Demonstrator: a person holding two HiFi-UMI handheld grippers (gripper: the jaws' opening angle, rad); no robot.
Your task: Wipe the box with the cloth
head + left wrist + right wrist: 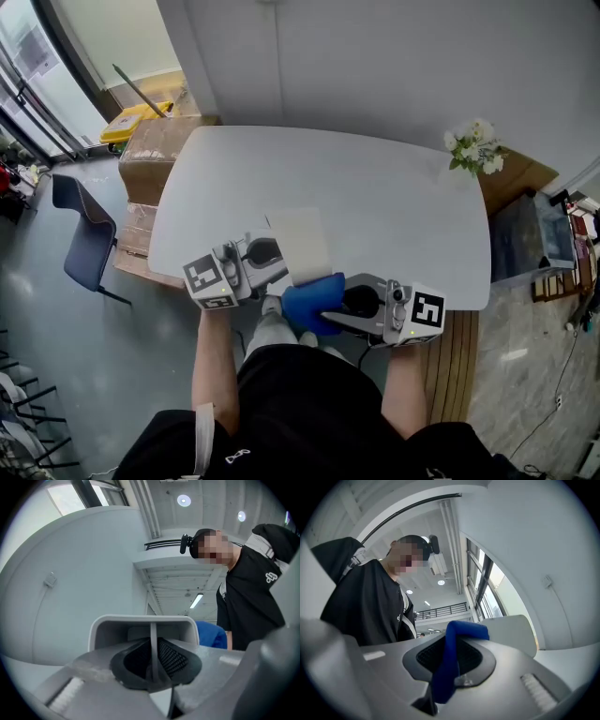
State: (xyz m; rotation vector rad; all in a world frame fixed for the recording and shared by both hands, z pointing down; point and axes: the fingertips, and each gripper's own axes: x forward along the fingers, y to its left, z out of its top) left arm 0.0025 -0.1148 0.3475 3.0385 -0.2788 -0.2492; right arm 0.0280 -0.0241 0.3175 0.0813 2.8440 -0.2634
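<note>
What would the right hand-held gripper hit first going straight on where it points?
Likely the box. The right hand-held gripper is shut on the blue cloth, which leads; the box's near edge lies just beyond it. Depth is unclear.

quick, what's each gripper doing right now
Left gripper: closed on a thin wall of the box.
Right gripper: closed on the blue cloth.

Box (pixel 298 239): its near end is covered by the cloth (pixel 314 305).
Cloth: the lower part is buried between the right gripper (pixel 449 660) jaws.
Right gripper, head view: jaw tips are hidden under the cloth.
Cartons (pixel 155 155): partly behind the table (pixel 394 206).
Flowers (pixel 476 148): the container is too small to tell.
</note>
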